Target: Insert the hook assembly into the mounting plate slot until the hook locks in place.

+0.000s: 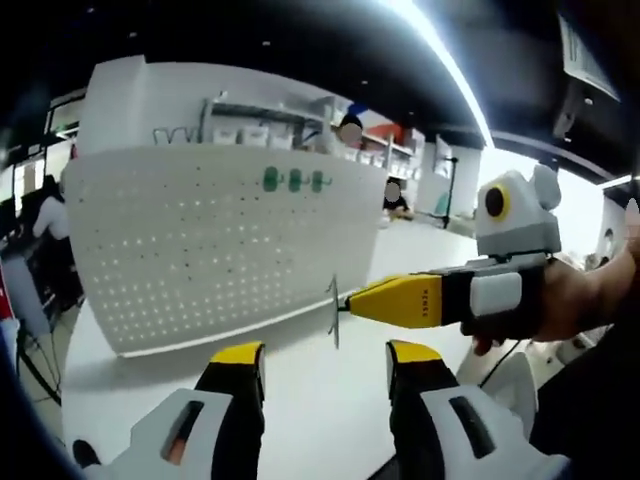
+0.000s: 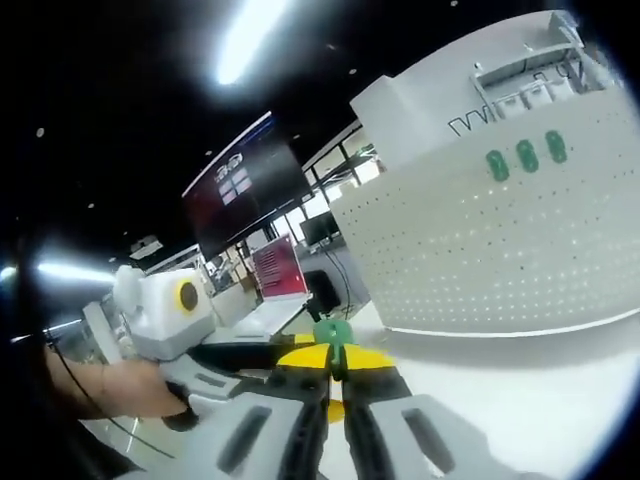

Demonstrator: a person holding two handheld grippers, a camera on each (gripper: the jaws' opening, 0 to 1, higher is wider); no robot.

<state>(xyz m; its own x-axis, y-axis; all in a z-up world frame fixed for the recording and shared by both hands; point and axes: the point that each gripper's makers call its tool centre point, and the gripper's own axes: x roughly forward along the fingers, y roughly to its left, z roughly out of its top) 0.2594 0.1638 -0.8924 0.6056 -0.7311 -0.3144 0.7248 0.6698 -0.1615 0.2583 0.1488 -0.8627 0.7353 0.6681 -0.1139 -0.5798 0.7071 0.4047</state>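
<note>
The hook assembly (image 2: 333, 340) was pinched in the right claw (image 2: 335, 385), whose jaws were pressed together on it, above the counter (image 1: 300, 380) and near the white perforated mounting plate (image 1: 200, 240). The left claw (image 1: 325, 370) was spread and held nothing. The approach step appeared to be in hand; next, the hook would need aligning with a slot beside the three green hooks (image 1: 295, 181).

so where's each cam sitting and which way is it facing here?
Left gripper view: rides the left hand-held gripper, jaws open, facing the white pegboard; the right hand-held gripper comes in from the right, held by a hand.
Right gripper view: rides the right hand-held gripper, jaws shut on a green hook, pegboard to the right; the left hand-held gripper and a hand at lower left.
Shared: pegboard with three green hooks, white table.
</note>
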